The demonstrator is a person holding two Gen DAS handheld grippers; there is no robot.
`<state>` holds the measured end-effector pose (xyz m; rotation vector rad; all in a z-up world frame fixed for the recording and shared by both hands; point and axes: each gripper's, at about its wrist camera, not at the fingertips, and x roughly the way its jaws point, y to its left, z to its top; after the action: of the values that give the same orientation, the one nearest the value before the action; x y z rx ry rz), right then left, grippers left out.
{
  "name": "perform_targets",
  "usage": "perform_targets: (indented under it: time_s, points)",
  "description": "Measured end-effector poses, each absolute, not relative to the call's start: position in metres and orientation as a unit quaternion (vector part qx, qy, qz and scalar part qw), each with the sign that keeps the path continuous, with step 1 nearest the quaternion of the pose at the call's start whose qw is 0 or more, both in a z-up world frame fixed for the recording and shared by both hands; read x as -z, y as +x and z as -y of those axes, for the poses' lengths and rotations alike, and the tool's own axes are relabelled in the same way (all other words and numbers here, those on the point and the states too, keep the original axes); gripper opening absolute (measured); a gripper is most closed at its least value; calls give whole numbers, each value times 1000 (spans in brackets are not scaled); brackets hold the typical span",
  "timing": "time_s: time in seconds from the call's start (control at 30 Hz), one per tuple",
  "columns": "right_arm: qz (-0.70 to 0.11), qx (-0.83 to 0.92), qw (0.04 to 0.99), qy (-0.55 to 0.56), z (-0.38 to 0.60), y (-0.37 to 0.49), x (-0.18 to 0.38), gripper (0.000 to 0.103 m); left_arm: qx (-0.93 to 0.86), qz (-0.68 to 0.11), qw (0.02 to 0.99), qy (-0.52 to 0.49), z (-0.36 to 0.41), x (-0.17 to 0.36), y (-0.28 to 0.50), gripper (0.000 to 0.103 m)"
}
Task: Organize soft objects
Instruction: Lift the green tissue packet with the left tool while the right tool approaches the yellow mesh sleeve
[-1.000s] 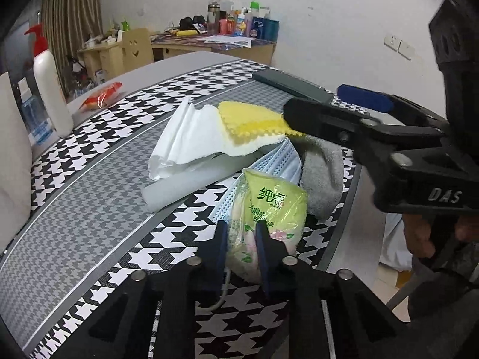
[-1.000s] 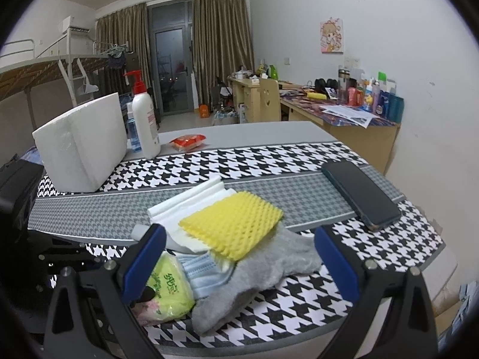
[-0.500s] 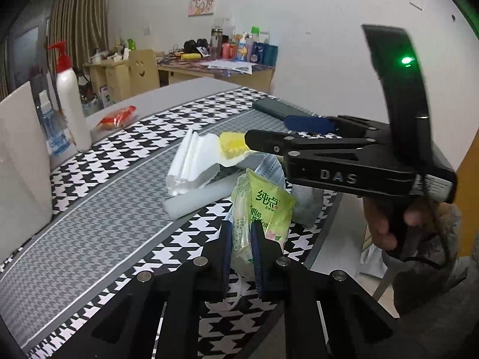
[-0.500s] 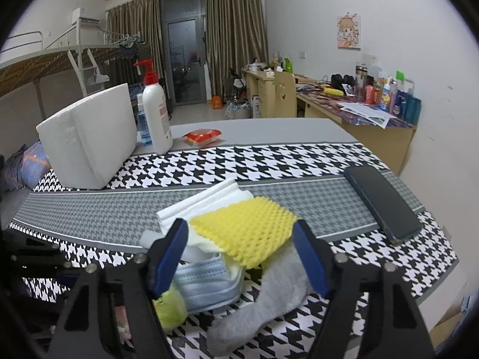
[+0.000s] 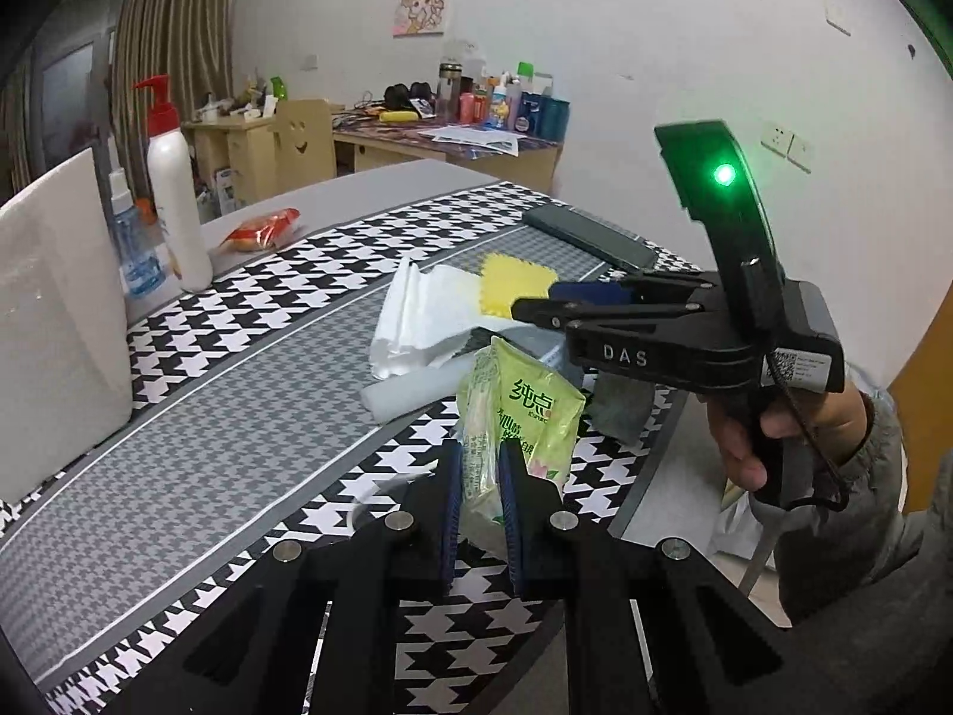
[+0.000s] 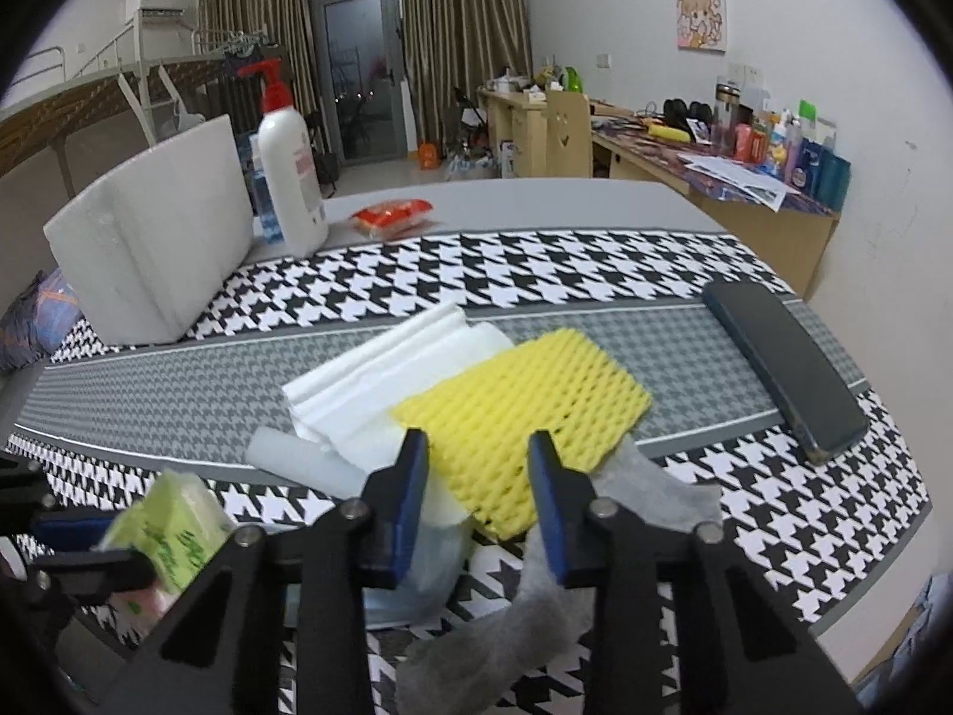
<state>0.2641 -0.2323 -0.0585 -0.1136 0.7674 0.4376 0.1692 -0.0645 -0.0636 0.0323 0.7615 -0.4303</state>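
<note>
Tissue pack now lifted higher, pinched in left gripper, right gripper narrowed around near edge of yellow foam net, not clamped.

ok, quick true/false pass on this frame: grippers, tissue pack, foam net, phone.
1. The left hand-held gripper is shut on the green tissue pack. True.
2. The right hand-held gripper is clamped on the yellow foam net. False: its jaws are apart, either side of the net's near edge.
3. The dark phone lies on the patterned cloth. True.
4. The yellow foam net lies under the white tissues. False: it rests on top.
5. The pump bottle lies on its side. False: it stands upright.
</note>
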Motion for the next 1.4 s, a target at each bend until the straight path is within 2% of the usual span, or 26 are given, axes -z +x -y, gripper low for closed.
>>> perform_targets:
  time_s: [0.4, 0.53, 0.7, 1.4]
  points:
    - [-392, -207, 893, -78, 226, 268, 68, 37, 187, -362, 913, 12, 54, 60, 164, 14]
    - [-401, -209, 889, -71, 228, 269, 70, 21, 180, -362, 915, 11, 52, 60, 163, 14]
    - [-396, -212, 892, -56, 232, 267, 66, 13, 171, -363, 916, 7, 47, 60, 162, 14]
    - [-295, -254, 921, 12, 253, 223, 3, 12, 146, -333, 932, 2, 31, 43, 149, 14]
